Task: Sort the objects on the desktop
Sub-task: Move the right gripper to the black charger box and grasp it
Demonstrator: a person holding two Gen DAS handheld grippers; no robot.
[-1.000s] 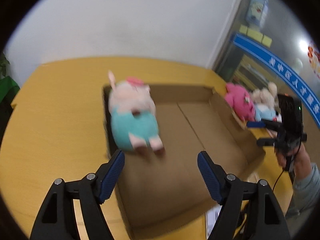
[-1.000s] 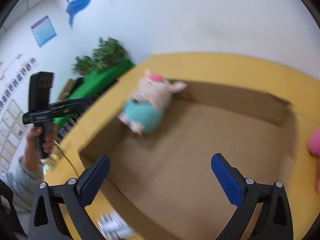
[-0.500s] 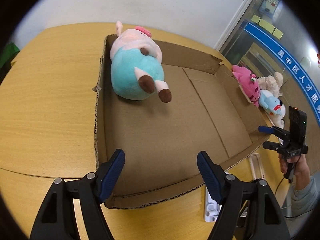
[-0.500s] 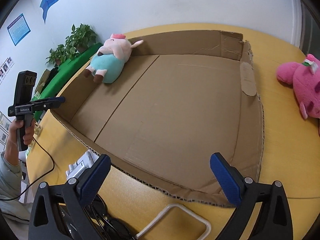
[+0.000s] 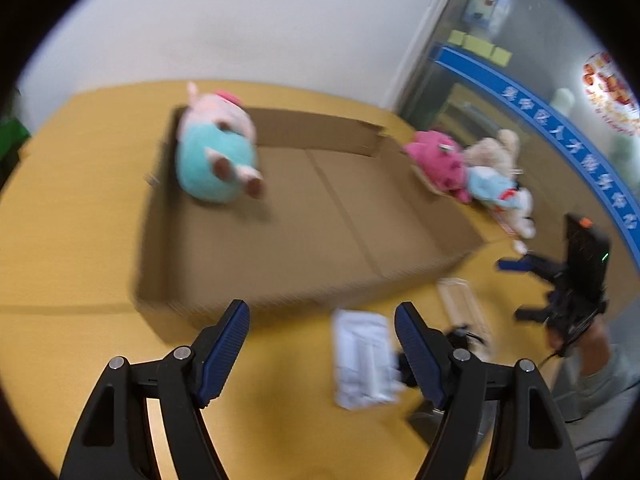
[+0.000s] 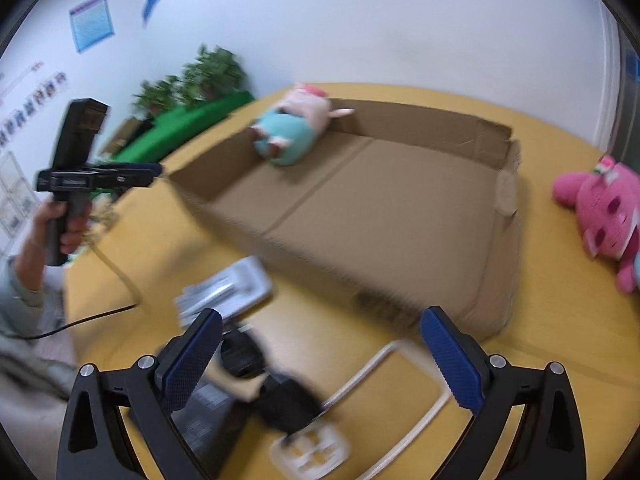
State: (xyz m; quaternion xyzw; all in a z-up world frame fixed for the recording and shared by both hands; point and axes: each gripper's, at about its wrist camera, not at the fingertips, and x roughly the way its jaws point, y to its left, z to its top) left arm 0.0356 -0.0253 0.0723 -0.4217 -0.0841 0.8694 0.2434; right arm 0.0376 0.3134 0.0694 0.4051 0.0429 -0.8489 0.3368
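The left gripper (image 5: pixel 322 344) is wide open and holds nothing. The pig toy (image 5: pixel 216 158) lies in the far left corner of the cardboard box (image 5: pixel 320 240) on the desk (image 5: pixel 60 200). A white packet (image 5: pixel 366 360) lies by the desk's near edge — too blurry to read. The pink toy (image 6: pixel 600 208) sits by the box's right side, partly cut off. The right gripper (image 6: pixel 320 360) is wide open too — empty. The blue wall strip (image 5: pixel 560 136) has writing, too fuzzy to read.
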